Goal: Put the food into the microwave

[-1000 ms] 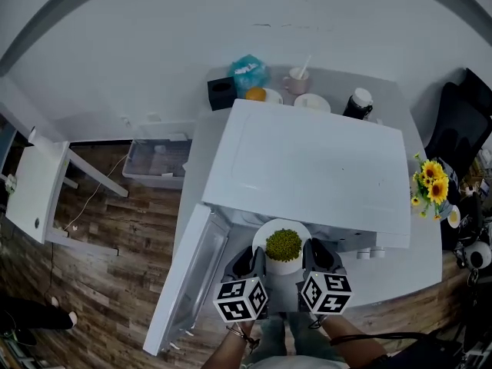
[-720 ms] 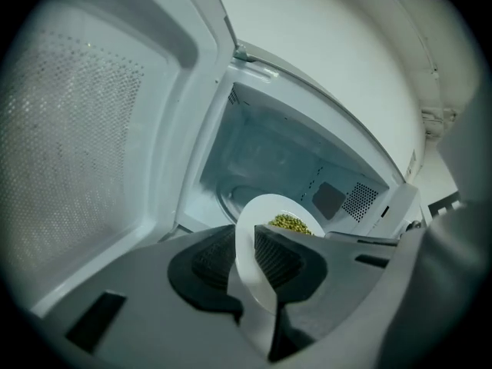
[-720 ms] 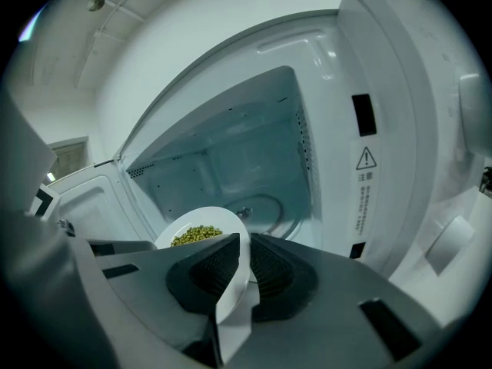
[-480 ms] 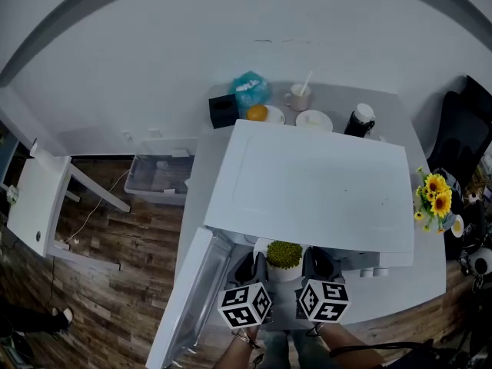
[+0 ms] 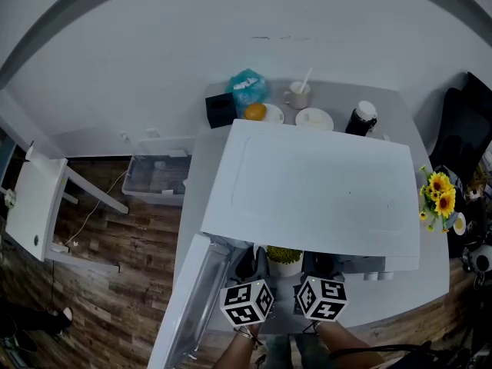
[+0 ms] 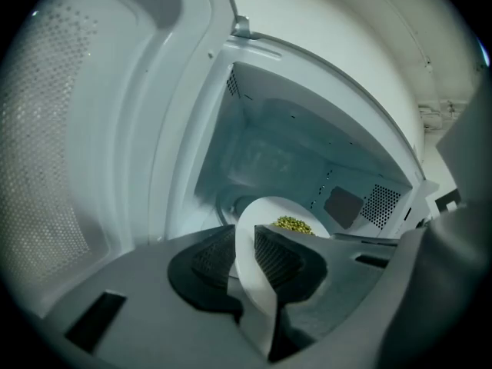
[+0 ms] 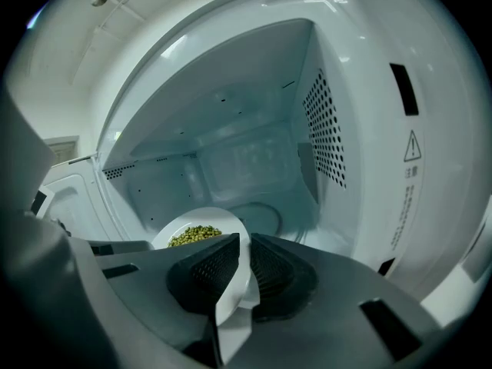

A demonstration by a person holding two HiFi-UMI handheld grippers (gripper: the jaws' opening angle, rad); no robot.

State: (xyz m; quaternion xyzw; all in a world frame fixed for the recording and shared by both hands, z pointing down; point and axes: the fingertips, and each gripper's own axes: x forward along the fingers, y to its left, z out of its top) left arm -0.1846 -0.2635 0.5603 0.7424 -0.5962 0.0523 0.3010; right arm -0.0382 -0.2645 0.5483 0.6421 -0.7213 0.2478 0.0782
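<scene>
- Plate (image 5: 285, 267), white, carrying green beans (image 5: 284, 254): at the open mouth of the microwave (image 5: 315, 183), its far part under the oven's top edge.
- Left hand-held gripper (image 5: 247, 264): jaws narrow, clamped on the plate's left rim.
- Right hand-held gripper (image 5: 320, 266): jaws narrow, clamped on the plate's right rim.
- Position: the plate spans the gap between the two grippers and reaches ahead of their jaws into the cavity, toward the turntable (image 7: 261, 217).
- Microwave door (image 5: 192, 306): swung open to the left.
- Counter (image 5: 407, 102): grey, carries the microwave.
</scene>
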